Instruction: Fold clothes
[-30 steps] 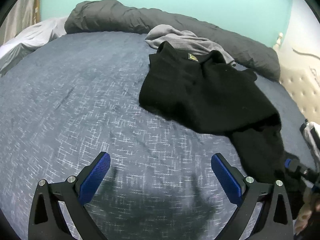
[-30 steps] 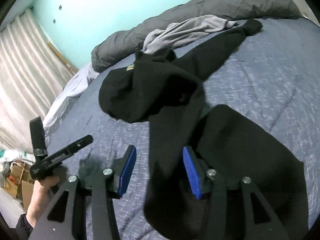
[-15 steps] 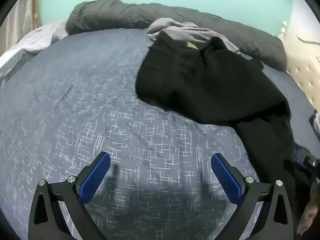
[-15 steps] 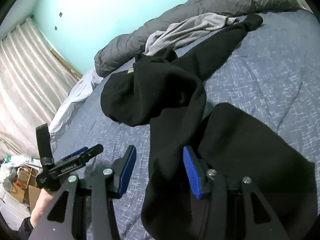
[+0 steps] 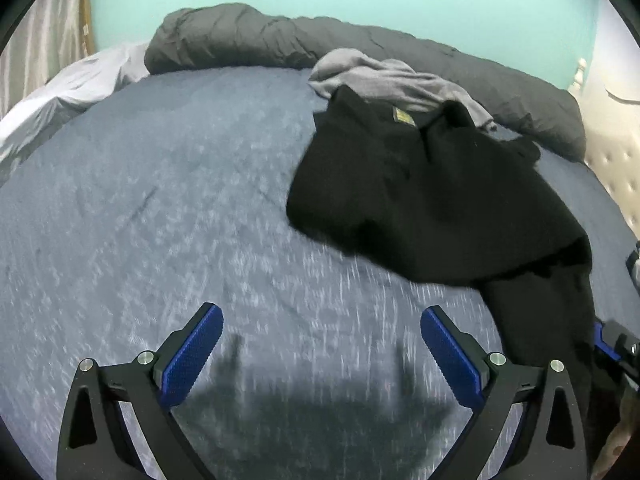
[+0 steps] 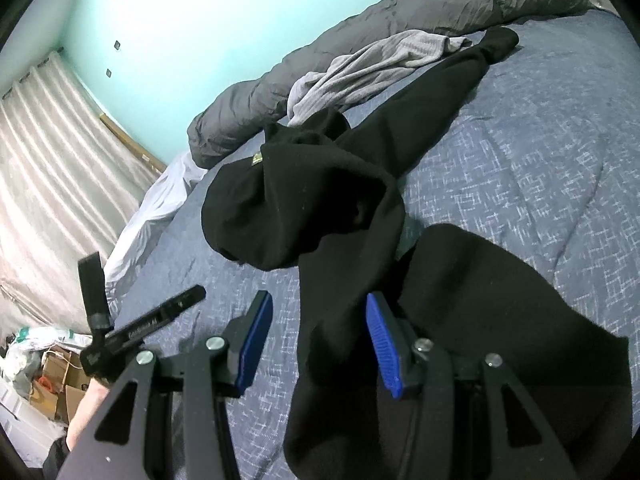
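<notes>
The blue patterned bedspread smears with motion blur nearest the left wrist camera. The black sweater hides part of the grey garment behind it, and its lower end runs out of frame. Its small neck label is unreadable.

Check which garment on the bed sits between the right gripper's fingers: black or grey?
The black sweater: its sleeve runs between the right gripper fingers. The grey garment lies crumpled, far off by the dark duvet.

A home bedroom: blue-covered bed, rumpled grey duvet, curtains.
</notes>
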A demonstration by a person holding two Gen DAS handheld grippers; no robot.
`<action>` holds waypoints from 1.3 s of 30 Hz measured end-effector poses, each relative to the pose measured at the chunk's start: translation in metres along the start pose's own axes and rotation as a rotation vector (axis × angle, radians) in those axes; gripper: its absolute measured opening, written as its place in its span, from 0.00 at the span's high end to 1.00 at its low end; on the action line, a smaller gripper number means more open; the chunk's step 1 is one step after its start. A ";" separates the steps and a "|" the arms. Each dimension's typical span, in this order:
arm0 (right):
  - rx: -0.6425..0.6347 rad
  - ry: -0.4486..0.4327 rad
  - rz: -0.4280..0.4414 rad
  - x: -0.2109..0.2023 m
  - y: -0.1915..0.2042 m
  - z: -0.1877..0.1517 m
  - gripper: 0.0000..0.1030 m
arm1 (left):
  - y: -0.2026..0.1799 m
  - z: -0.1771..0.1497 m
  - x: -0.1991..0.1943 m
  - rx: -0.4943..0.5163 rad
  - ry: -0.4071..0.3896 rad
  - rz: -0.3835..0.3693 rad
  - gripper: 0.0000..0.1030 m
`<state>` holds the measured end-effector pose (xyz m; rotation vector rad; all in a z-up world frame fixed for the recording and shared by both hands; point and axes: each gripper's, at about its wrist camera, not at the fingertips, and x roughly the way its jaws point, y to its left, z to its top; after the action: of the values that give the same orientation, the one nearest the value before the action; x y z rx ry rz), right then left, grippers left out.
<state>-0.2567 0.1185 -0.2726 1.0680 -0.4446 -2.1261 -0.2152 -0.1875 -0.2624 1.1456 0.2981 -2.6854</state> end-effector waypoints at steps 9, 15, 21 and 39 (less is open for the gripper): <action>0.017 -0.023 0.002 -0.005 -0.006 0.005 0.52 | 0.001 0.045 0.027 0.058 0.017 -0.026 0.16; 0.029 -0.036 0.001 -0.010 -0.010 0.008 0.52 | 0.002 0.071 0.045 0.095 0.033 -0.060 0.20; 0.037 -0.042 0.003 -0.011 -0.012 0.009 0.52 | 0.008 0.080 0.067 0.069 0.077 -0.145 0.30; 0.063 -0.037 0.011 -0.009 -0.015 0.009 0.52 | -0.003 0.071 0.115 0.111 0.229 -0.185 0.51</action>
<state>-0.2673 0.1353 -0.2710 1.0602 -0.5367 -2.1381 -0.3426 -0.2162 -0.2975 1.5344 0.3079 -2.7580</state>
